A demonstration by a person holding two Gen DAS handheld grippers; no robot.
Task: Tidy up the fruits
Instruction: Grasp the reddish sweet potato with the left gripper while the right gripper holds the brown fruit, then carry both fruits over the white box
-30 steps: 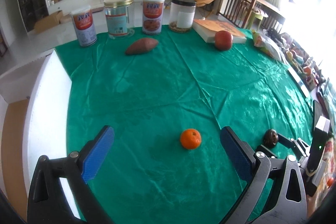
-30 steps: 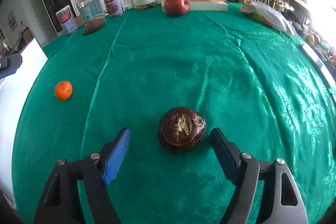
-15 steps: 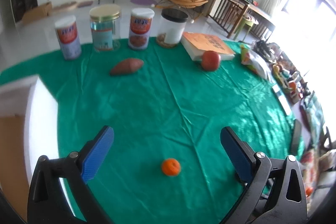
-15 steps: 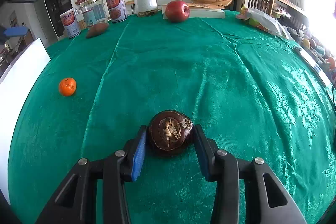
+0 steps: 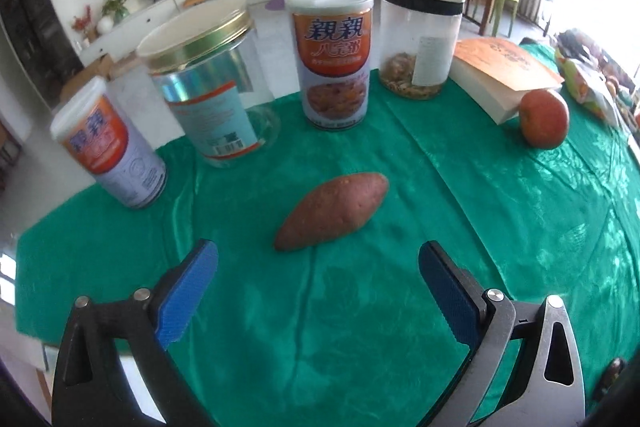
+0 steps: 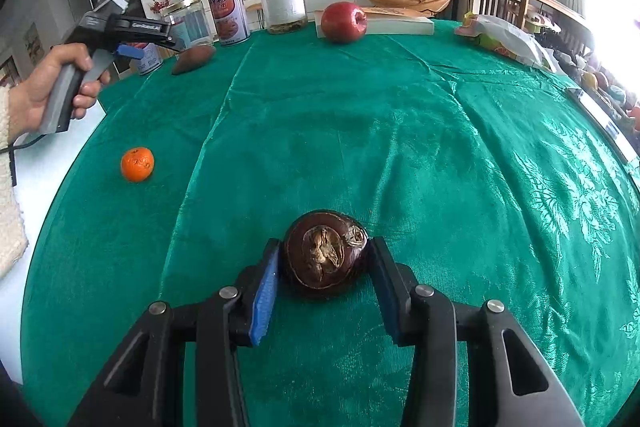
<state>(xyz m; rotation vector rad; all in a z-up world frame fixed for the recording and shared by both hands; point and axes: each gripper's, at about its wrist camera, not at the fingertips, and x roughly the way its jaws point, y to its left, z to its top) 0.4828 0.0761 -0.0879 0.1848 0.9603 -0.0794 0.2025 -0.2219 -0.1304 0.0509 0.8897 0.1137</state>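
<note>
My right gripper [image 6: 324, 267] is shut on a dark brown round fruit [image 6: 325, 253] at the near edge of the green cloth. An orange tangerine [image 6: 137, 164] lies to the left and a red apple [image 6: 344, 22] stands at the far side. My left gripper [image 5: 318, 273] is open and empty, just short of a sweet potato [image 5: 332, 211]. It also shows in the right wrist view [image 6: 132, 51], held by a hand above the far left. The apple [image 5: 544, 119] is at the right in the left wrist view.
Two labelled cans [image 5: 334, 59] [image 5: 108, 147], a gold-lidded jar [image 5: 208, 83] and a black-lidded jar [image 5: 418, 39] stand in a row behind the sweet potato. A book [image 5: 504, 75] lies by the apple. A snack bag [image 6: 504, 39] lies far right. White surface [image 6: 48, 155] borders the cloth's left edge.
My right gripper closed on the dark brown fruit. My left gripper moved away from the tangerine to the far side and now faces the sweet potato, still open.
</note>
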